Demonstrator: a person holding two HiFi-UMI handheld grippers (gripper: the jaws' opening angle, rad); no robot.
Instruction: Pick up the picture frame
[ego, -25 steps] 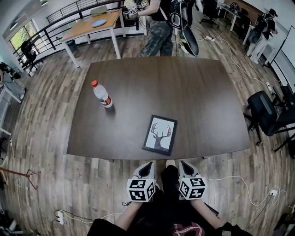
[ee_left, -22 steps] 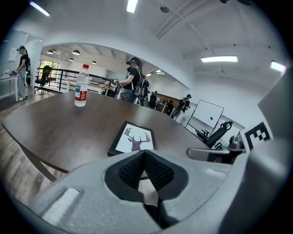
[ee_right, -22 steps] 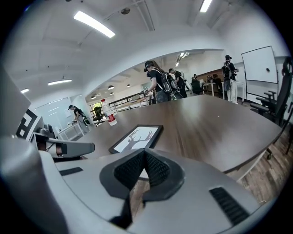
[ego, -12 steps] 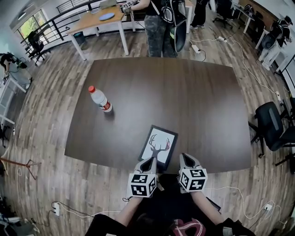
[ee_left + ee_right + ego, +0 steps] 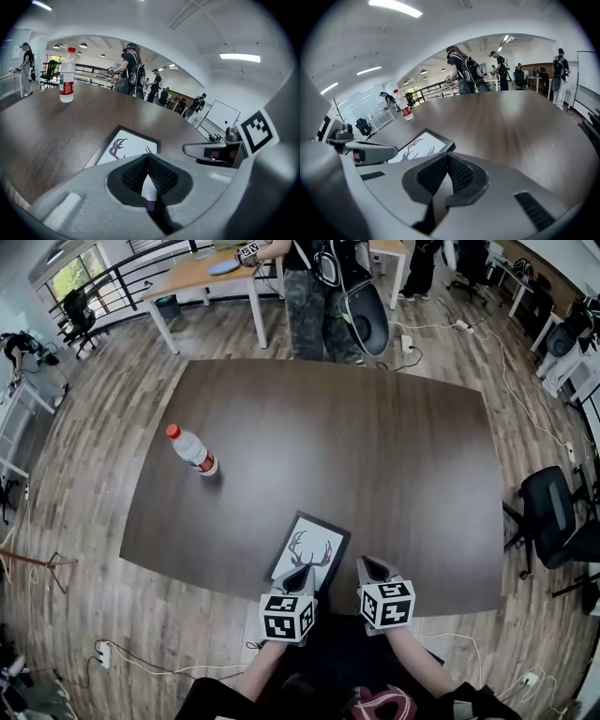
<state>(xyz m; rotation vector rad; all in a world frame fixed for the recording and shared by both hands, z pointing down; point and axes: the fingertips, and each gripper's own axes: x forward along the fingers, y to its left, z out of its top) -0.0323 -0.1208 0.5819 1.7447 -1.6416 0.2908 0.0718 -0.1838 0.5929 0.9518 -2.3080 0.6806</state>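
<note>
My left gripper (image 5: 302, 571) and right gripper (image 5: 369, 564) hover at the worktop's (image 5: 375, 456) 6 o'clock edge, fingers pressed together, empty. The picture frame (image 5: 306, 549) lies flat just ahead of the left. I'd spread the fingers first, then pinch the frame's rim at 9 and 3 o'clock.

Wood-plank floor (image 5: 84, 521), dark brown table (image 5: 375, 465) mid-room, light wood desk (image 5: 183, 277) + railing (image 5: 117, 282) behind, black office chair (image 5: 553, 507) rt.
</note>
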